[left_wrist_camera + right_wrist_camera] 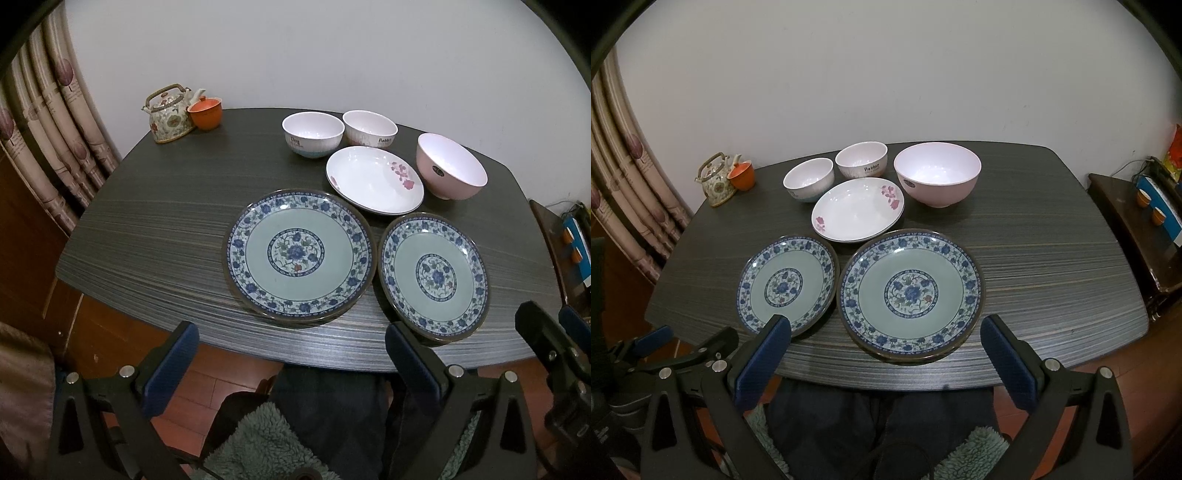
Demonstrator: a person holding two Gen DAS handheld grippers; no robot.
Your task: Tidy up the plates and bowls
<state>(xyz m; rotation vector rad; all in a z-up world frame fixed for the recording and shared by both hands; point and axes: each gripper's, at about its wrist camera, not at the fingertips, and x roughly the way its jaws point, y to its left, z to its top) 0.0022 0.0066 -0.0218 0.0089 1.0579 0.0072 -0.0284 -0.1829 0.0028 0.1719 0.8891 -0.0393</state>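
Left tool [291, 363] spread, right view alone shows orange cups [1150, 206]

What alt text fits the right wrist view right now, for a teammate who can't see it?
Two blue floral plates, a smaller left plate and a larger right plate, sit side by side at the near edge of a dark table, with the open, empty right gripper hovering in front. Behind lie a white flowered dish, two small bowls and a pink bowl.
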